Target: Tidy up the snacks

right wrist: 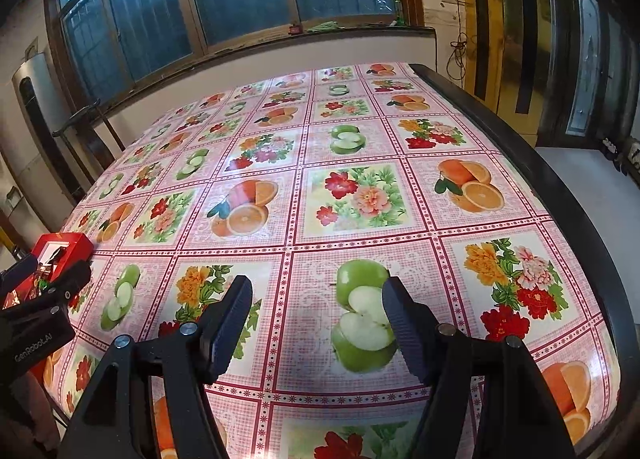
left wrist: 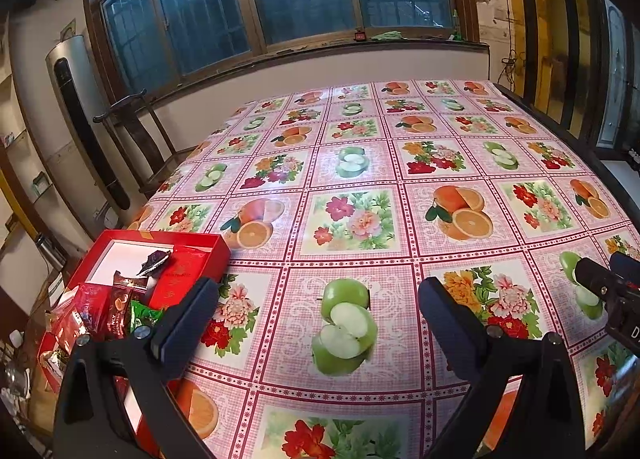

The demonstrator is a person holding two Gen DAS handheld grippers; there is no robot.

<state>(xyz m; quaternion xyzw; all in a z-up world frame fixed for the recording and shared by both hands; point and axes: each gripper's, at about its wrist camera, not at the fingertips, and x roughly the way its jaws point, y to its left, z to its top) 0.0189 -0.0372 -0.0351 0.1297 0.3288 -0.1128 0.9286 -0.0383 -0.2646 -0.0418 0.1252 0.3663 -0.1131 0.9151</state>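
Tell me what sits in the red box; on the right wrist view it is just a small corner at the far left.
Observer: The red box is open and has snack packets in it, among them a dark purple wrapper lying on its pale inner panel.
Operator: Say what lies nearer to me than that wrapper.
Observer: A green packet and some red packets are piled at the near end of the box, partly hidden behind the left gripper's finger.
Operator: Report the left gripper.
Observer: The left gripper is open and holds nothing; only the tablecloth shows between its fingers.
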